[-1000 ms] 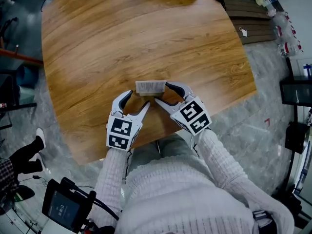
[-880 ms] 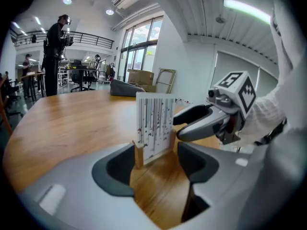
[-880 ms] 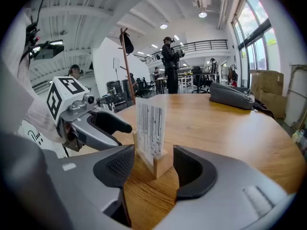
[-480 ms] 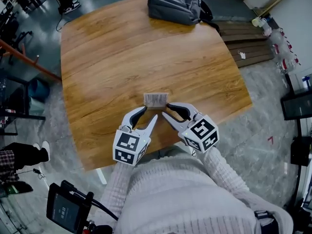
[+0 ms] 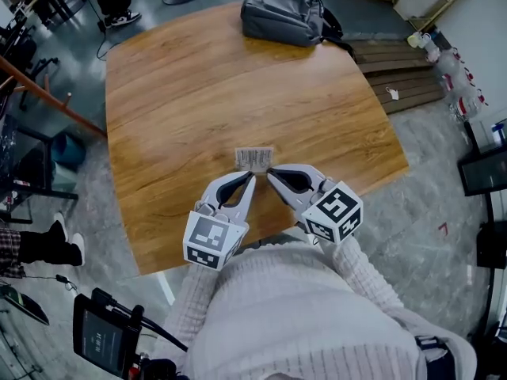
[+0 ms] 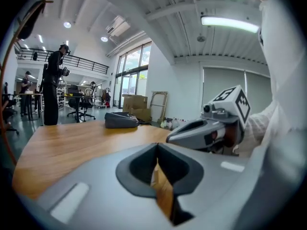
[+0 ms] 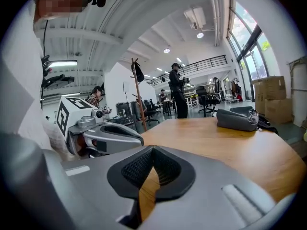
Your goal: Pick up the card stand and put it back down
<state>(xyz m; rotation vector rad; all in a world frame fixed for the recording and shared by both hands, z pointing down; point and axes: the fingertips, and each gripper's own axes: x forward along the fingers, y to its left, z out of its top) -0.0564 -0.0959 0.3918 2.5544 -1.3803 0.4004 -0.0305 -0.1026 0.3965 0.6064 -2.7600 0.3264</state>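
The card stand (image 5: 254, 158), a small clear holder with a barcode card, stands on the wooden table (image 5: 198, 93) near its front edge. My left gripper (image 5: 251, 178) is shut and empty, its tips just short of the stand's near side. My right gripper (image 5: 269, 173) is also shut with nothing in it, its tips by the stand's near right corner. In the left gripper view the jaws of the left gripper (image 6: 157, 146) meet with only table showing beyond them. The right gripper (image 7: 153, 149) looks the same in its own view. Neither gripper view shows the stand.
A grey backpack (image 5: 289, 14) lies at the table's far edge. Wooden boards (image 5: 396, 62) lie on the floor to the right. A tablet on a stand (image 5: 99, 340) sits at the lower left. A person (image 7: 178, 90) stands far off in the hall.
Both grippers went from wide open to shut, with nothing between them. The right gripper's jaws, which reached around the stand's right end, now sit just short of it.
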